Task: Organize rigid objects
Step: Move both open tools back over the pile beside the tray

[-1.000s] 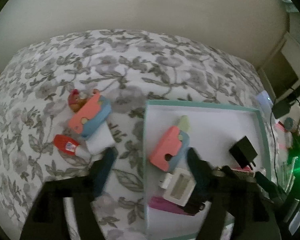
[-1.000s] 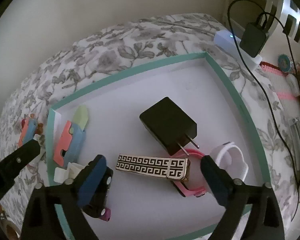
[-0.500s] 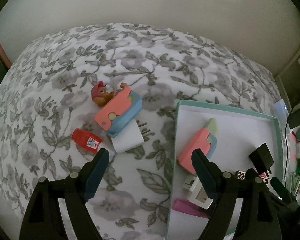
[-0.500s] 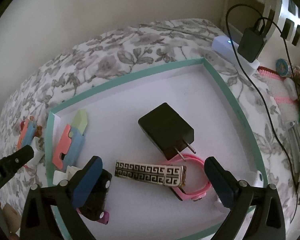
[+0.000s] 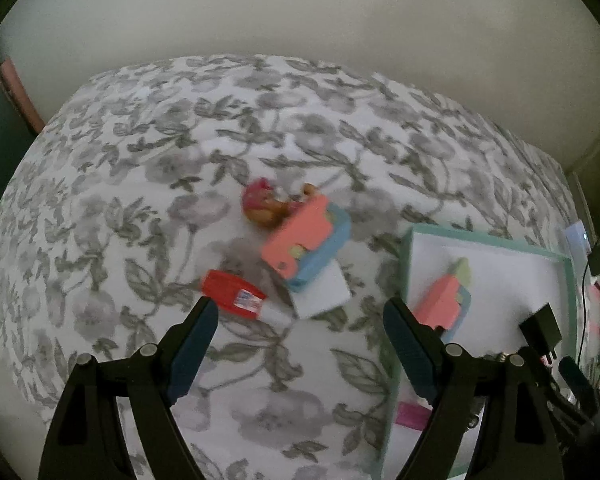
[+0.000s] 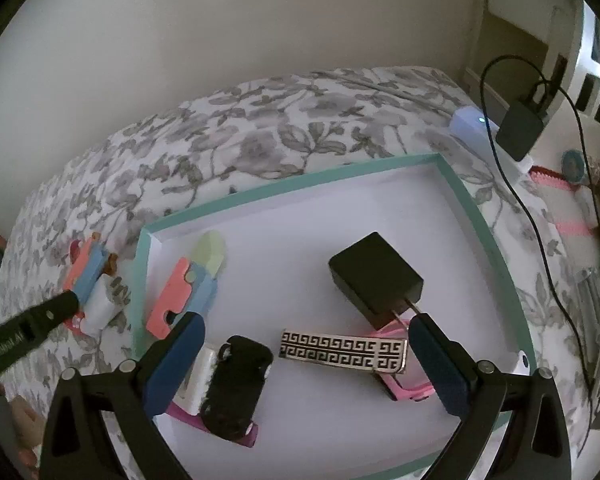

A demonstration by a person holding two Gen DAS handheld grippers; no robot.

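Pink-and-blue plastic toy [image 5: 306, 240], just outside the teal tray [image 5: 406, 264] on the floral bedspread [image 5: 140, 168], looks light and stiff, best pinched across its flat sides; left gripper [image 5: 296, 320] and right gripper [image 6: 306, 334] both gape empty.

Setting: home bedroom. Evidence: bed with floral bedspread [image 5: 204, 152] against plain wall [image 5: 300, 12]; charger [image 6: 520, 128] plugged in beside it.

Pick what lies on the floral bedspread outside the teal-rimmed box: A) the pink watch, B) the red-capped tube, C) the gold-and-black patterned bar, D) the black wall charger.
B: the red-capped tube lies on the bedspread, left of the teal-rimmed box; the other three lie inside the box.
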